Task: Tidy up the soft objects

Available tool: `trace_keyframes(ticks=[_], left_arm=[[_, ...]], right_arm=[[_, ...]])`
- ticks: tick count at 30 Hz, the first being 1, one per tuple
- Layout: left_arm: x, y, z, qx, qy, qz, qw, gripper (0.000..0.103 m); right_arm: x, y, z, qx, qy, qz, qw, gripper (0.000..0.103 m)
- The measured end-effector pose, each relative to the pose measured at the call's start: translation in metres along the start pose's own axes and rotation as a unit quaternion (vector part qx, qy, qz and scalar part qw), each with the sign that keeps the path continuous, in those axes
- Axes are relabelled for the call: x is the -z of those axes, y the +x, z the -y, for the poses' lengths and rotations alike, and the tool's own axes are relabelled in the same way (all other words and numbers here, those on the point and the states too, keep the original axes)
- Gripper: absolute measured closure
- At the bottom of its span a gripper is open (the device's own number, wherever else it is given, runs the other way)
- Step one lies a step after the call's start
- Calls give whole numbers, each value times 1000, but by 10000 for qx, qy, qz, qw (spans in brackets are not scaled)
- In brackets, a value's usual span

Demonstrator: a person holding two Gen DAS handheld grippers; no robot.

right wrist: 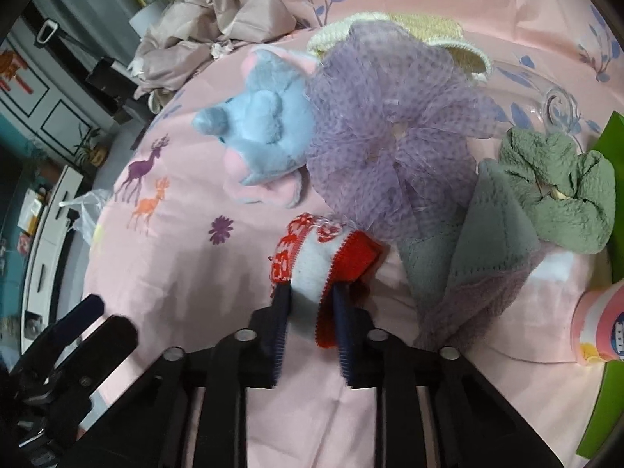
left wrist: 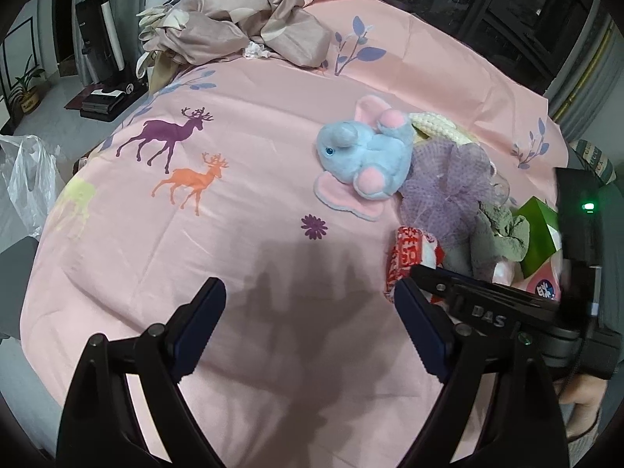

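Observation:
A pile of soft things lies on the pink deer-print bedsheet (left wrist: pixel 234 241). A red and white knitted sock (right wrist: pixel 319 261) sits at the near edge of the pile, and my right gripper (right wrist: pixel 311 292) is shut on its near end. The same sock (left wrist: pixel 407 251) shows in the left wrist view, just beyond my right finger. Behind it lie a blue and pink elephant plush (right wrist: pixel 265 132), a purple mesh scrunchie (right wrist: pixel 390 132), a grey cloth (right wrist: pixel 479 234) and a green scrunchie (right wrist: pixel 557 187). My left gripper (left wrist: pixel 308 288) hangs open over bare sheet, left of the pile.
Crumpled beige bedding (left wrist: pixel 241 27) is heaped at the far side of the bed. A cream knitted item (right wrist: pixel 429 27) lies behind the mesh scrunchie. A green box (left wrist: pixel 540 234) and a pink pack (right wrist: pixel 600 331) sit at the right. A clear plastic bag (left wrist: pixel 27 179) lies off the bed's left edge.

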State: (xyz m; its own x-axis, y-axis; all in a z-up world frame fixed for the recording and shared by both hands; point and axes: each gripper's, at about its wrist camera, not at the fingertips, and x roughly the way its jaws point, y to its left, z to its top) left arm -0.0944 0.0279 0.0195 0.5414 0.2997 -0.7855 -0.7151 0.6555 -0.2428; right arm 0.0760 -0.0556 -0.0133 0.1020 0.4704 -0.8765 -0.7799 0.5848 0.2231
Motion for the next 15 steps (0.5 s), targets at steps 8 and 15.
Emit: trace_keyframes(ticks=[8,15], left_arm=[[3,-2,0,49,-29,-48,10000,16],[8,5,4,195,-61,-292,9994,16]], right_arm=[[17,-33,-6,-356,-121,-77,9993,97],[20,-47,0,-546,-46,-51,9985,97]])
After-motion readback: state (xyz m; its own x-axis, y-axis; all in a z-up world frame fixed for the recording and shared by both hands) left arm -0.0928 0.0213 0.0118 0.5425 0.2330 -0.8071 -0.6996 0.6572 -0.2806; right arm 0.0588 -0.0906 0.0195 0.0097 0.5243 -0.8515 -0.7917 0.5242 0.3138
